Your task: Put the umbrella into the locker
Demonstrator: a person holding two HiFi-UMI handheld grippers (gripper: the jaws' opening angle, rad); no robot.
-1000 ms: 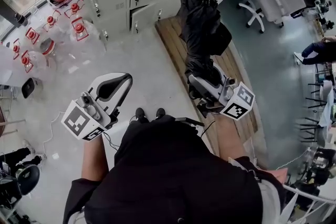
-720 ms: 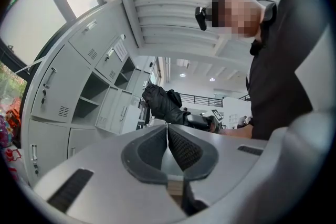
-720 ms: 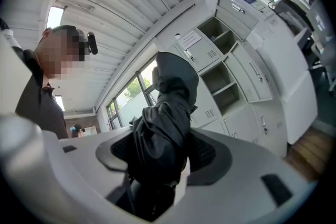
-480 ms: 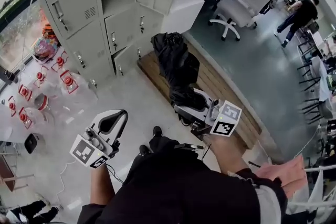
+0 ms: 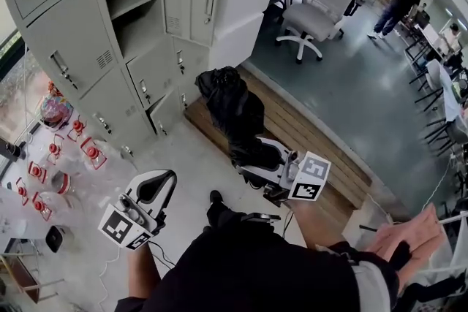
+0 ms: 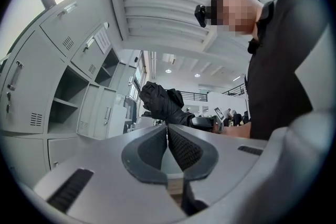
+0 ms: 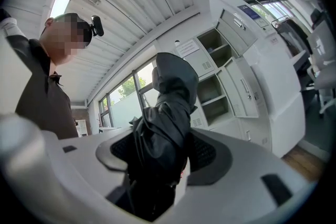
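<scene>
A folded black umbrella (image 5: pixel 232 113) sticks up from my right gripper (image 5: pixel 252 156), which is shut on its lower part; in the right gripper view the umbrella (image 7: pixel 165 128) fills the gap between the pads. The grey locker bank (image 5: pixel 80 33) stands ahead at the left, with an open compartment (image 5: pixel 131 7) holding a shelf, its door (image 5: pixel 191 0) swung out. The same open compartment (image 7: pixel 218 73) shows in the right gripper view. My left gripper (image 5: pixel 159 183) is held low at the left, shut with nothing in it, pads touching (image 6: pixel 167 136).
A wooden platform (image 5: pixel 307 142) runs along the floor at the right of the lockers. Water jugs with red caps (image 5: pixel 55 157) stand on the floor at the left. A white office chair (image 5: pixel 314 7) and people (image 5: pixel 398 0) are farther back. A hand (image 5: pixel 409 237) shows at lower right.
The head view has tilted up, so the lockers and their open compartment now show higher and larger. Both grippers and the umbrella sit lower in view; the hold is unchanged.
</scene>
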